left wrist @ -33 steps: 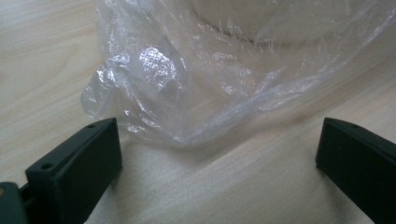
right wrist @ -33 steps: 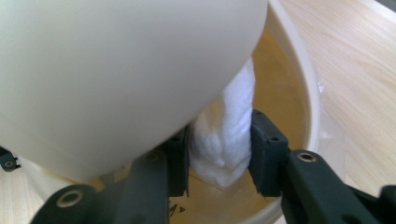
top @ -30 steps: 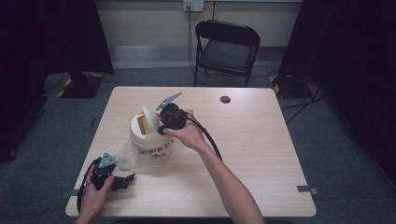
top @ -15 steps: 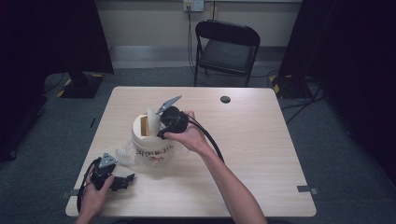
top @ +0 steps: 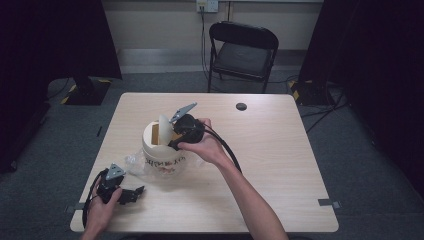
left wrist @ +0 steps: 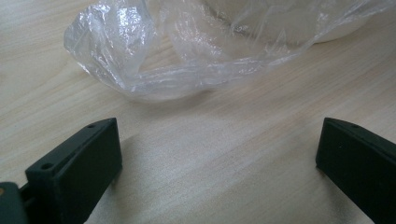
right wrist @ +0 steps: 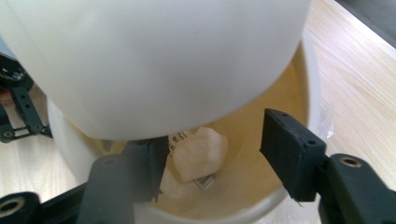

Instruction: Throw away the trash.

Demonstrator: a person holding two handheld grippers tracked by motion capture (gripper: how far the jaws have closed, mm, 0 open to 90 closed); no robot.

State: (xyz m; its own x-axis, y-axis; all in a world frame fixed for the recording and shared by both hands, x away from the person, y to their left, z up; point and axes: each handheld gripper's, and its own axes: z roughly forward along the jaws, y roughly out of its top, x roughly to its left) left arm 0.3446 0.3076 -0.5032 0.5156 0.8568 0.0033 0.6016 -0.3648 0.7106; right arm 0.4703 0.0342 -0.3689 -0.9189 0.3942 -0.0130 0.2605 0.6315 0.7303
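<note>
A white bin (top: 160,161) with a swing lid (top: 164,124) stands on the table, on a clear plastic bag (left wrist: 140,56). My right gripper (top: 174,139) points into the bin's mouth from the right and holds the lid (right wrist: 163,60) tipped back. Its jaws have just been opening and now stand apart. Between and below them a crumpled paper scrap (right wrist: 198,154) lies loose on the bin's floor, touching neither pad. My left gripper (top: 137,195) rests open on the table near the front left corner. Bare wood lies between its fingers (left wrist: 84,158), just short of the bag.
A small black round object (top: 241,106) lies near the table's far edge. A black folding chair (top: 245,50) stands behind the table (top: 280,170). The right gripper's cable (top: 225,150) trails along the forearm.
The right hand has shifted slightly at the bin's mouth. The left gripper has stayed where it was.
</note>
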